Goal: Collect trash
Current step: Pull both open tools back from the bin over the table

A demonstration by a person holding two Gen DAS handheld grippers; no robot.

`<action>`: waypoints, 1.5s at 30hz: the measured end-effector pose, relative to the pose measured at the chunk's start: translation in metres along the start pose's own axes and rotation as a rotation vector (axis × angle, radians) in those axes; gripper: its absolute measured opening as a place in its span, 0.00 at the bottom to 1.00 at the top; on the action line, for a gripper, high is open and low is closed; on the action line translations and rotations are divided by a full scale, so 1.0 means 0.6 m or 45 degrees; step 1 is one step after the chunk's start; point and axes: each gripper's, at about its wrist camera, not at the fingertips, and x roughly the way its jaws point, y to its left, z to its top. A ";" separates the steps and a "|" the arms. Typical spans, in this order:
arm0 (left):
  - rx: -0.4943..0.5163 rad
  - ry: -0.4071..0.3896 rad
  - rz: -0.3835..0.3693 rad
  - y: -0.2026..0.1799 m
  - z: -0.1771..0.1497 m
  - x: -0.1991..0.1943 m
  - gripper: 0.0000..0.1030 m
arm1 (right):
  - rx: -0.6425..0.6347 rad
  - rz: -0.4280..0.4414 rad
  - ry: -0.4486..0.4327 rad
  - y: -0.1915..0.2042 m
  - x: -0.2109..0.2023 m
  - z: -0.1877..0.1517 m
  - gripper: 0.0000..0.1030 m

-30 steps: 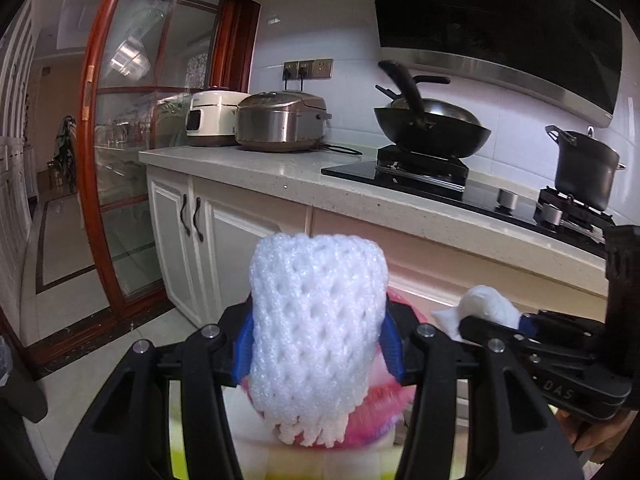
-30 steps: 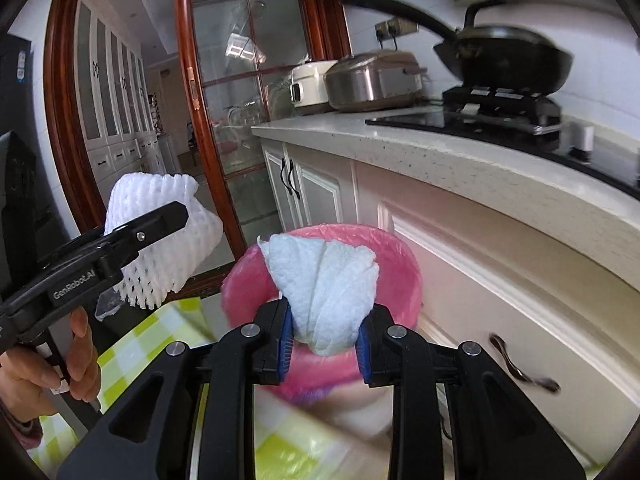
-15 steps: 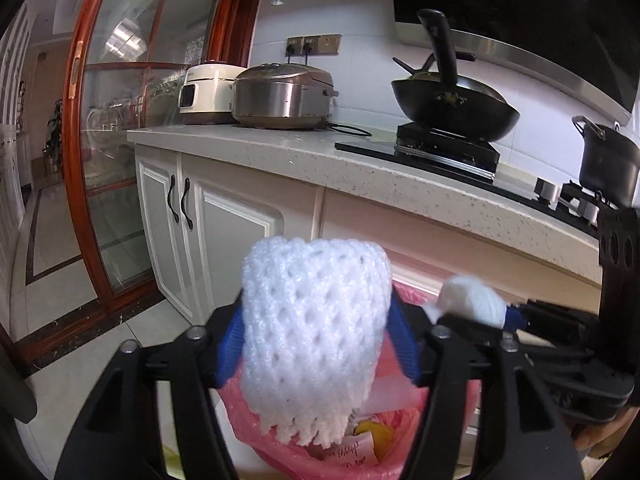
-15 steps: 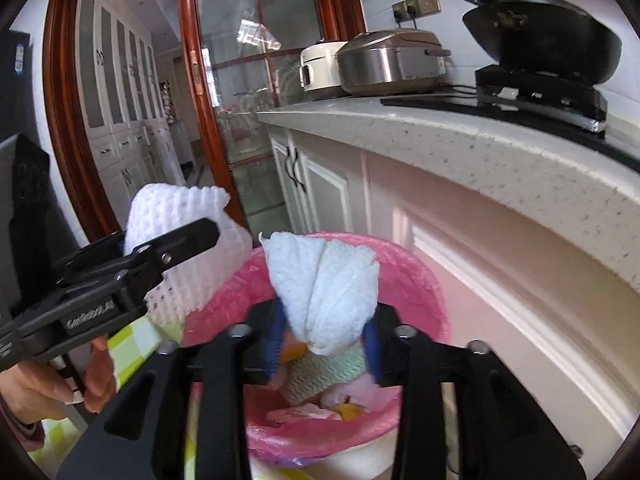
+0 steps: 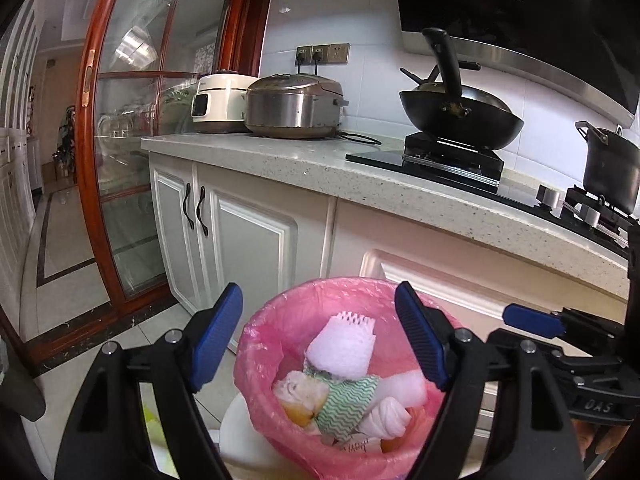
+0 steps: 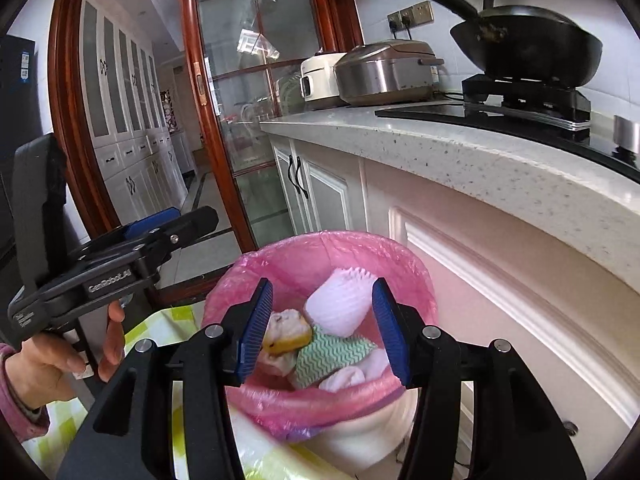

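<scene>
Both grippers hang over the bin with its pink liner, beside the kitchen cabinet. The left gripper is spreading its jaws wider with nothing between them, and the right gripper stands partly open and empty. The foam net and the crumpled tissue lie inside the bin (on a green zigzag cloth and food scraps).

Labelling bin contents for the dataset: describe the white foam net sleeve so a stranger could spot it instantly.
Find the pale stone kitchen counter; on the floor before its cabinets stands a white bin lined with a pink plastic bag. The white foam net sleeve lies topmost inside, towards the counter side. Unlike the green zigzag cloth and crumpled white tissue beside it, it has a honeycomb mesh and a fringed edge.
</scene>
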 end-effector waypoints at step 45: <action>0.112 -0.115 0.138 -0.150 -0.072 -0.708 0.96 | 0.017 -0.344 -0.062 0.279 -0.622 -0.128 0.82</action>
